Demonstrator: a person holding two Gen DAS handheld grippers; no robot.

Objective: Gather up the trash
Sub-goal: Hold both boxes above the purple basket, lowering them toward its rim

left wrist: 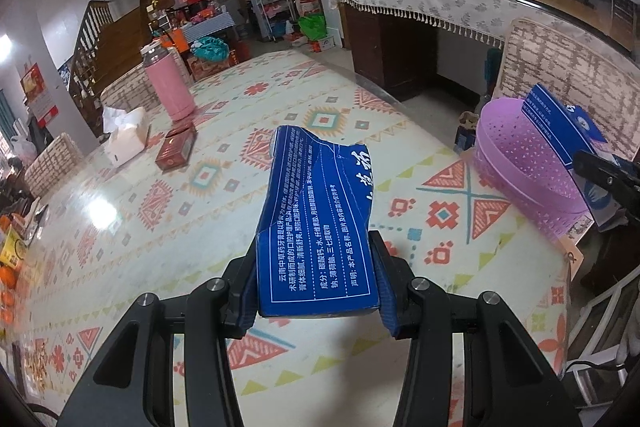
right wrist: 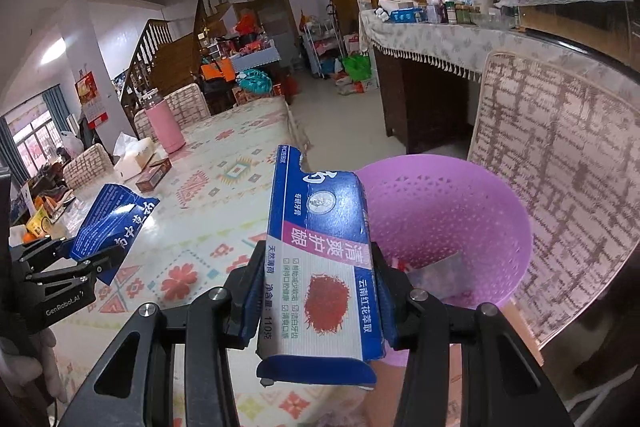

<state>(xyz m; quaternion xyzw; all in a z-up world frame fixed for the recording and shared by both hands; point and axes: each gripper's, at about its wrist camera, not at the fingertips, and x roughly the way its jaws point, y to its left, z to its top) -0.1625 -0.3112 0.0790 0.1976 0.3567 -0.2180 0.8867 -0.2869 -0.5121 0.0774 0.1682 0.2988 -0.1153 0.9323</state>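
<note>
Left gripper (left wrist: 316,279), as I steer it, clamps a torn blue carton piece (left wrist: 316,223) above the table (left wrist: 224,131); right gripper (right wrist: 318,291) grips another carton piece (right wrist: 320,267) beside the purple basket (right wrist: 460,211).

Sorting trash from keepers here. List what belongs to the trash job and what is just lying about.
Job:
left box piece, clamped in left gripper
right box piece, clamped in right gripper
purple basket

Lying about:
pink flask
tissue box
red box

Left claw (left wrist: 316,291) clamps torn blue carton (left wrist: 316,227); purple basket (left wrist: 520,167) near.
</note>
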